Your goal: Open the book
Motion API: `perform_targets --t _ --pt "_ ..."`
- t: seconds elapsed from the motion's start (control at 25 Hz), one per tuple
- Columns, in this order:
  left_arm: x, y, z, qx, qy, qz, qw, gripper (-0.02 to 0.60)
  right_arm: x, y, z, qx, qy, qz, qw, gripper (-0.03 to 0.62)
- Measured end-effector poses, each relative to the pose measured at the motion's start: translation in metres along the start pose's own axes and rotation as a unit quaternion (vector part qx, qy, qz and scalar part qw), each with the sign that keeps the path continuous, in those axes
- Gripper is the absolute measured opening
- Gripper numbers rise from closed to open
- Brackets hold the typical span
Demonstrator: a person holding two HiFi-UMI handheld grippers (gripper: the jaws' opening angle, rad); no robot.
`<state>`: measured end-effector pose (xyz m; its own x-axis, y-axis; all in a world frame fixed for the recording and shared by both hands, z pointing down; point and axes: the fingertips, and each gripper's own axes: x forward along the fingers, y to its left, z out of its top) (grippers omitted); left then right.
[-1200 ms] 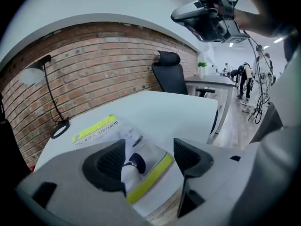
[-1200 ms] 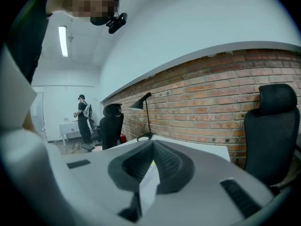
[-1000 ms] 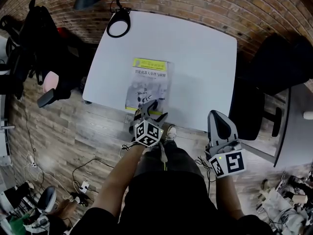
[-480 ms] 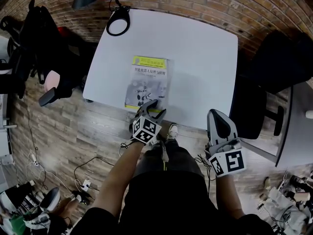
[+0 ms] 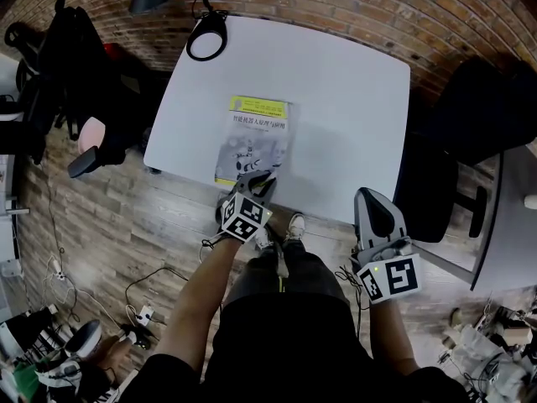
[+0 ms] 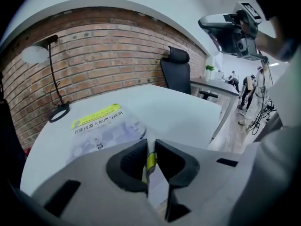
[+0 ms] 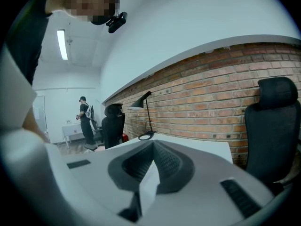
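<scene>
Left claw (image 5: 256,177) has just closed on the near edge of the book (image 5: 256,137).
The book lies shut on the worktop (image 5: 352,116), nearer the person than the lamp (image 5: 206,39). With its edge pinched, lifting the cover looks ready to start. The right claw (image 5: 375,198), pressed together and empty, hangs farther from the lamp.

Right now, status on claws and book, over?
Left claw just closed on book, near edge. Right claw shut, empty, off the table. Not yet open. Nothing blocking.

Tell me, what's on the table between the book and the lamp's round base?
Nothing: in the head view only bare white table separates the book from the lamp base.
</scene>
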<state>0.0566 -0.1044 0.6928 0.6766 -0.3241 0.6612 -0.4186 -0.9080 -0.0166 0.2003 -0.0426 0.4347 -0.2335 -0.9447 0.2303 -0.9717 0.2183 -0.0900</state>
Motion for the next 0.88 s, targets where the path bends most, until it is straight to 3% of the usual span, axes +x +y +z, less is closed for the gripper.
perform_targets --t 0.16,0.48,0.88 --pt "-0.006 0.007 0.006 0.001 -0.011 0.019 0.9998 0.054 0.0 0.0 0.001 0.0 -0.001 0.003 1.0 0.012" --pt "-0.048 0.039 0.042 -0.057 -0.087 0.067 0.9924 0.051 0.003 0.005 0.004 -0.001 -0.007 0.016 1.0 0.012" --pt "-0.12 0.115 0.059 -0.155 -0.177 0.149 0.9604 0.049 0.016 0.017 0.017 -0.016 -0.016 0.039 0.999 0.012"
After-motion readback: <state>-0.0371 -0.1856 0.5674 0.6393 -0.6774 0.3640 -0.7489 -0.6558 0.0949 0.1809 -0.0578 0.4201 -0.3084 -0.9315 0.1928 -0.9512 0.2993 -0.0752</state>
